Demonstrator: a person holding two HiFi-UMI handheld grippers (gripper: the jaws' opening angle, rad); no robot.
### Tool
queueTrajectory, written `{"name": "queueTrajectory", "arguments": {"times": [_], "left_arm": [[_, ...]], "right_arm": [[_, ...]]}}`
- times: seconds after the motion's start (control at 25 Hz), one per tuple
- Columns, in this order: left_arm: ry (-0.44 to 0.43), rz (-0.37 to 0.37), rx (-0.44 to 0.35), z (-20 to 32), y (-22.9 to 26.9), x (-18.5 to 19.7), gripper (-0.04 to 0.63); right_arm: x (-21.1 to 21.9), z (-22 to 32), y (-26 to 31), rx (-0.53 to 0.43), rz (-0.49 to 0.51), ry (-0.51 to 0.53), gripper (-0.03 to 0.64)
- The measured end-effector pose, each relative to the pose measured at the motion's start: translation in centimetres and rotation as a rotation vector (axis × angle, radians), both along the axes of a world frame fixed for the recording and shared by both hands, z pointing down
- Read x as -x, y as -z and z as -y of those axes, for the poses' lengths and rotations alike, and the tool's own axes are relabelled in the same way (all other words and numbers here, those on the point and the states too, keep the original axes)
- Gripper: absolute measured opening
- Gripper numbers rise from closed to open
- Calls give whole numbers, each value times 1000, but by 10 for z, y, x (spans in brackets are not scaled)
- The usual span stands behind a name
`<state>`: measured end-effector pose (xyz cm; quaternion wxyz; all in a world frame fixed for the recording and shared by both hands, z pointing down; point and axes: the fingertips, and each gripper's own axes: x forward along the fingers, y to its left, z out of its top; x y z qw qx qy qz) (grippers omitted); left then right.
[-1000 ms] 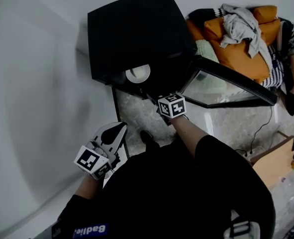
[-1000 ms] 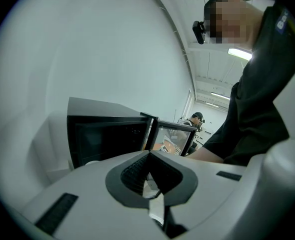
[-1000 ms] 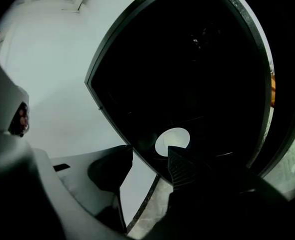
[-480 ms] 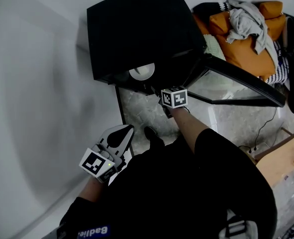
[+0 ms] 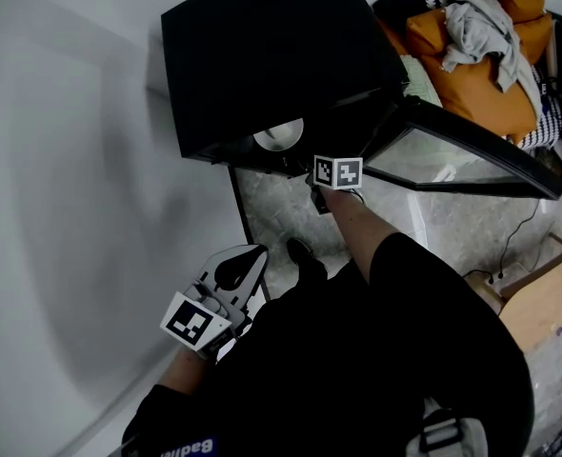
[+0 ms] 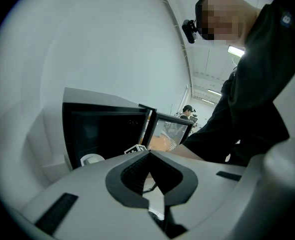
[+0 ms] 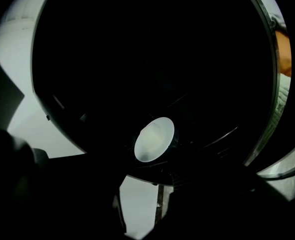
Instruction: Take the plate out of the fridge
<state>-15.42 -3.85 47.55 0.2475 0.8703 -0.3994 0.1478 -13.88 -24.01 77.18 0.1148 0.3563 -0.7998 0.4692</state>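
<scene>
A black fridge (image 5: 262, 55) stands against the wall with its glass door (image 5: 452, 160) swung open to the right. A white plate (image 5: 279, 135) lies on a low shelf just inside the opening; the right gripper view shows the plate (image 7: 154, 139) as a pale oval in the dark interior. My right gripper (image 5: 305, 165) is at the fridge's front edge, just short of the plate, and its dark jaws (image 7: 142, 184) stand apart with floor showing between them. My left gripper (image 5: 233, 274) hangs back by my side, its jaws (image 6: 149, 154) closed on nothing.
The white wall (image 5: 62, 208) runs along the left. An orange sofa with clothes (image 5: 471, 55) sits behind the open door. A wooden piece of furniture (image 5: 538, 293) and a cable are at the right. My shoe (image 5: 305, 255) rests on the marble floor (image 5: 281, 208).
My right gripper has moved forward to the fridge's opening, closer to the plate. The left gripper has dropped back slightly and stays shut.
</scene>
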Motion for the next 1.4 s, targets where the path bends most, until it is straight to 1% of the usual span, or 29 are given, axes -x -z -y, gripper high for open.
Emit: {"name": "queueTrajectory", "arguments": {"times": [0.12, 0.28, 0.44, 0.64, 0.76, 0.92, 1.12, 1.24, 1.4], "left_arm": [[4, 2, 13, -5, -6, 2, -3], [7, 20, 32, -9, -13, 8, -3], [8, 21, 39, -8, -17, 11, -3], [15, 13, 68, -14, -29, 13, -3], [26, 12, 81, -15, -33, 17, -3], [44, 9, 99, -16, -36, 21, -3], [51, -1, 112, -19, -41, 23, -3], [57, 2, 119, -21, -43, 25, -3], [61, 1, 119, -21, -44, 29, -2]], "right_arm": [[-1, 12, -10, 31, 24, -54, 207], [2, 22, -23, 57, 67, -84, 206], [0, 37, -29, 60, 94, -118, 206], [0, 51, -39, 50, 70, -105, 206], [3, 53, -45, 62, 61, -100, 206], [7, 55, -48, 73, 73, -122, 206], [16, 58, -48, 97, 119, -146, 206], [22, 57, -48, 113, 118, -136, 206], [23, 57, -48, 125, 124, -153, 204]]}}
